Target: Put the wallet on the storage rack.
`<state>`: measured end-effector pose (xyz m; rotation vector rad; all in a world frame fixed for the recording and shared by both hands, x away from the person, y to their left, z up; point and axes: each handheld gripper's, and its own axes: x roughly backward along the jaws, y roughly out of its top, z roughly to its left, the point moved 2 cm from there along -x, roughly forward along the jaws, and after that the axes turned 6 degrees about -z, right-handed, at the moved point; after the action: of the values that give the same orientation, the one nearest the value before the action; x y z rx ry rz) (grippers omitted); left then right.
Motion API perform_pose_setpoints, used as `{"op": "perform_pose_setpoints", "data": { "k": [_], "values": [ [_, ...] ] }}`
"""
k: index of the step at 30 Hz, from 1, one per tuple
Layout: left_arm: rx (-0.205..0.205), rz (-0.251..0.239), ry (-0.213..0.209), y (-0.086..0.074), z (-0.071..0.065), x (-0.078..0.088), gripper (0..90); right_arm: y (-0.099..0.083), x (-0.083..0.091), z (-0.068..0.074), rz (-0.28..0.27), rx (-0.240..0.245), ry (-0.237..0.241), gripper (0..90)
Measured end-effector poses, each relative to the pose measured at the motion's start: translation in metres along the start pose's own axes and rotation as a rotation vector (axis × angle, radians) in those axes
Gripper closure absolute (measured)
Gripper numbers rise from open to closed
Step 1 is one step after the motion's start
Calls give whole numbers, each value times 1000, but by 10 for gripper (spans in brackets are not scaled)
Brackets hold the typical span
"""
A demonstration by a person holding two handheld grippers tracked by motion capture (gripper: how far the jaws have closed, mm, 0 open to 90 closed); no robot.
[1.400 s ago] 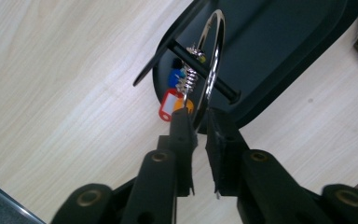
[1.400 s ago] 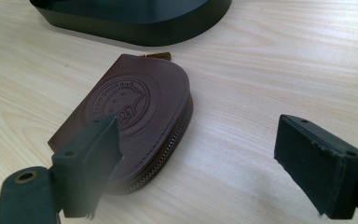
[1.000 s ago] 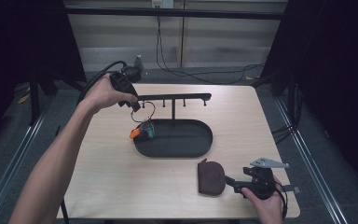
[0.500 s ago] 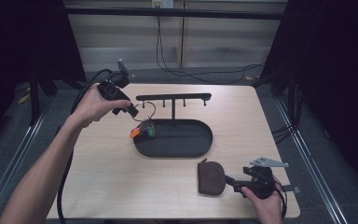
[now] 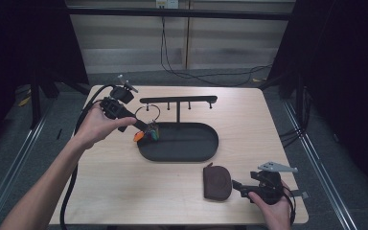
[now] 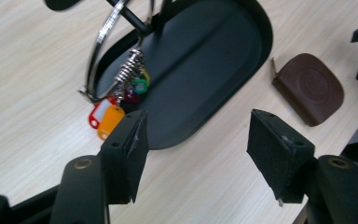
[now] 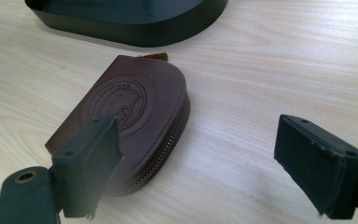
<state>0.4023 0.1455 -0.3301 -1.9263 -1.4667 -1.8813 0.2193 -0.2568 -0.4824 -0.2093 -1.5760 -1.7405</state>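
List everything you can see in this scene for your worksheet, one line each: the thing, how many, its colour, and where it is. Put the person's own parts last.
Table: one, light wood, centre of the high view.
Tray: one, black oval, mid-table.
Rack: one, black bar with pegs, on a post rising from the tray.
Key bunch: one, metal ring with red, orange, green and purple tags, at the tray's left rim.
Pouch: one, brown leather with zip, near the table's front edge.
Cables: several, black, floor behind the table.
Left gripper: one, black, jaws open near the keys.
Right gripper: one, black, jaws open beside the pouch.
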Motion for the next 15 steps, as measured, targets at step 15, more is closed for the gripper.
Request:
{"op": "perform_pose_setpoints", "data": {
  "k": [15],
  "values": [
    [22,-98,-41,-54,1,-14,289,0,0,3,-2,4,0,206]
  ]
}}
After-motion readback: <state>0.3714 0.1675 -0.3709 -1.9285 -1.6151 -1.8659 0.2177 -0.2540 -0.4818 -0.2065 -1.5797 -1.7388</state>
